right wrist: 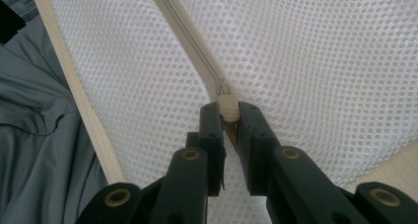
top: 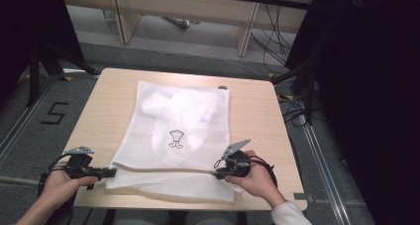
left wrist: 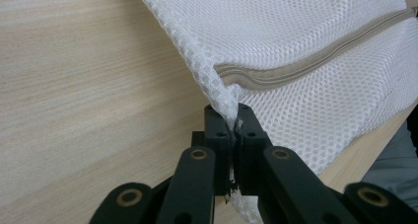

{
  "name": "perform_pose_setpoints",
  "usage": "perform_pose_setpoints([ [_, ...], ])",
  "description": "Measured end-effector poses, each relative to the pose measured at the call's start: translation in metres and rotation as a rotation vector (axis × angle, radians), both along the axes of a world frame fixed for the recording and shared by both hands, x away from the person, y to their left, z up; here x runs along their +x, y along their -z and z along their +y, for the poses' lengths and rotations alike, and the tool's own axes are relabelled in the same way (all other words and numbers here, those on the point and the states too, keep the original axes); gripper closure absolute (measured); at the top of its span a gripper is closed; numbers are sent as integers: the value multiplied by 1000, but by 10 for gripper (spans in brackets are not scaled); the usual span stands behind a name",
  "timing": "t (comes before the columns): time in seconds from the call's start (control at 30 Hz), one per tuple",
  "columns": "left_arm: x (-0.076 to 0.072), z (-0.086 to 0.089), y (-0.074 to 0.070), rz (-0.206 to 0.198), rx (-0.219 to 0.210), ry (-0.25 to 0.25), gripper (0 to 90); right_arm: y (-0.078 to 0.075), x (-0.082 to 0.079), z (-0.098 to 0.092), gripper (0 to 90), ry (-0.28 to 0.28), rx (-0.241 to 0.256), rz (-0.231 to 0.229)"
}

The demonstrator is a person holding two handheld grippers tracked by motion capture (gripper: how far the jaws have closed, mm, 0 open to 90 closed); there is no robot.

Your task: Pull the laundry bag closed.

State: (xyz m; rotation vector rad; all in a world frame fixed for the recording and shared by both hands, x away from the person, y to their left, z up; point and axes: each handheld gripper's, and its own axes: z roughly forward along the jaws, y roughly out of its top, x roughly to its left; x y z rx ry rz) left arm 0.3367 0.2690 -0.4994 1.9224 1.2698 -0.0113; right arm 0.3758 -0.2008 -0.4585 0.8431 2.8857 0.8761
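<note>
High view: white mesh laundry bag (top: pixel 178 136) flat on table (top: pixel 257 111); left tongs (top: pixel 110 172) at its near-left corner, right tongs (top: pixel 218 174) on its zipper line.

Left gripper view: tongs (left wrist: pixel 231 116) clamped on bag corner.

Right gripper view: tongs (right wrist: pixel 227 111) pinching zipper pull (right wrist: pixel 227 107).

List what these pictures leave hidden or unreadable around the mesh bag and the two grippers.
- Bag contents: in the high view the mesh bag veils a white shape inside; what it is cannot be told.
- Zipper pull: in the right gripper view the right gripper covers all but its top.
- Bag corner: in the left gripper view the left gripper hides the pinched mesh.
- Small disc at the table's far edge: too small to identify.
</note>
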Motion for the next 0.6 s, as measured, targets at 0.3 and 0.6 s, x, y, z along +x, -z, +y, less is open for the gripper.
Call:
perform_pose_setpoints([
  [0.3, 0, 0, 0, 0, -2, -2, 861, 0, -2, -5, 823, 37, -7, 11],
  [0.6, 0, 0, 0, -1, -3, -1, 861, -1, -2, -7, 823, 45, -17, 0],
])
